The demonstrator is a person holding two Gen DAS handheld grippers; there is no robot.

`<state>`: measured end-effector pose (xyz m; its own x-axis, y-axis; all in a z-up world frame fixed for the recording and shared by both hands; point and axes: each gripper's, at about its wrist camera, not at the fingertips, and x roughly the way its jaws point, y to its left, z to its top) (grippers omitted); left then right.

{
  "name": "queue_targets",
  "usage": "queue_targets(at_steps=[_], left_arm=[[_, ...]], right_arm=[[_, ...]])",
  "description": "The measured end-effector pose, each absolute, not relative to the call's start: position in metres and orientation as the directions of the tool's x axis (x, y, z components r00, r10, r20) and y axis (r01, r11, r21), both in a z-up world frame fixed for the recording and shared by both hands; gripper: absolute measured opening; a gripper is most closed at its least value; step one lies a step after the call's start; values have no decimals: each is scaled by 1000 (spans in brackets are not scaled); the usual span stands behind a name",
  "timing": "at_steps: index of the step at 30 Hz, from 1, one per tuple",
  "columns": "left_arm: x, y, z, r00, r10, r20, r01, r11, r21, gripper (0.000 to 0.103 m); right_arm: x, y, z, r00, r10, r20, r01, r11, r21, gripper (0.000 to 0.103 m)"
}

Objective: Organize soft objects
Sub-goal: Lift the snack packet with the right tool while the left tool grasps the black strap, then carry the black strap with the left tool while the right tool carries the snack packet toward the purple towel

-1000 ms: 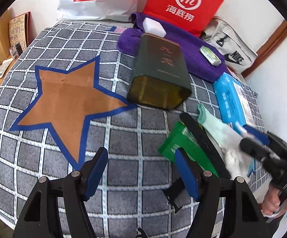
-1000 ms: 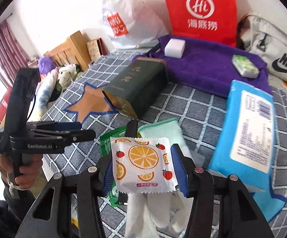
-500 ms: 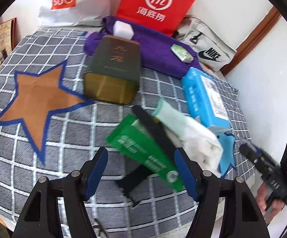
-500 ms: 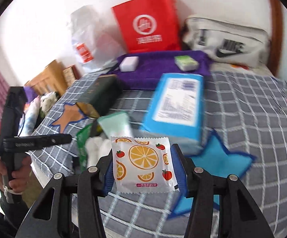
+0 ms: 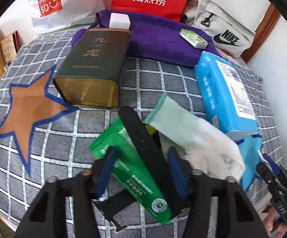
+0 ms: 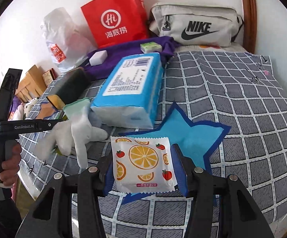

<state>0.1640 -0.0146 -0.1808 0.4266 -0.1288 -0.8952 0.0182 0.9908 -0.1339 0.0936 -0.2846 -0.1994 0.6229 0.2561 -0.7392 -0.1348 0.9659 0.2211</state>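
My right gripper (image 6: pixel 143 170) is shut on a white packet with orange and strawberry prints (image 6: pixel 143 163), held above the light blue star patch (image 6: pixel 189 136). My left gripper (image 5: pixel 141 168) is open, its fingers on either side of a green sachet (image 5: pixel 131 166) and a black strap (image 5: pixel 143 142) lying on the checked cover. A white glove with a green cuff (image 5: pixel 193 138) lies just right of them; it also shows in the right wrist view (image 6: pixel 78 130). A blue tissue pack (image 5: pixel 226 95) lies next to the glove.
A dark green tin (image 5: pixel 93 67) lies on its side by the orange star patch (image 5: pixel 28 107). A purple towel (image 5: pixel 159 35) carries a white block (image 5: pixel 119 20) and a small green pack (image 5: pixel 193 37). A red bag (image 6: pixel 113 17), a Nike pouch (image 6: pixel 194 25) and a Miniso bag (image 5: pixel 50 4) stand at the wall.
My left gripper moved right and down onto the green sachet and strap. My right gripper carried the printed packet to the right, over the blue star.
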Motion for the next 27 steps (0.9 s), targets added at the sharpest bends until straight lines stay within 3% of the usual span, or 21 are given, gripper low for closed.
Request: queue_targets(at_steps=[1, 4, 11, 14, 16, 24, 27], left_arm=[[164, -14, -180, 430, -115, -896, 18, 993, -119, 29], [161, -6, -177, 418, -135, -898, 28, 990, -136, 22], [159, 16, -186, 401, -201, -894, 13, 977, -214, 22], [163, 9, -192, 408, -203, -890, 21, 977, -214, 27], [164, 7, -193, 416, -192, -889, 16, 979, -203, 20], [161, 14, -192, 408, -238, -881, 45, 969, -241, 20], [164, 12, -196, 415, -260, -872, 52, 963, -263, 26]], right_arm=[[95, -285, -200, 621, 263, -738, -138, 964, 227, 51], [98, -285, -202, 622, 273, -734, -143, 961, 237, 51], [107, -283, -208, 612, 305, -730, -155, 951, 268, 51], [112, -280, -213, 602, 315, -734, -160, 948, 276, 51], [114, -278, -215, 596, 318, -737, -162, 947, 278, 51], [118, -276, -218, 589, 312, -745, -155, 949, 275, 50], [119, -274, -218, 585, 309, -750, -155, 950, 271, 50]])
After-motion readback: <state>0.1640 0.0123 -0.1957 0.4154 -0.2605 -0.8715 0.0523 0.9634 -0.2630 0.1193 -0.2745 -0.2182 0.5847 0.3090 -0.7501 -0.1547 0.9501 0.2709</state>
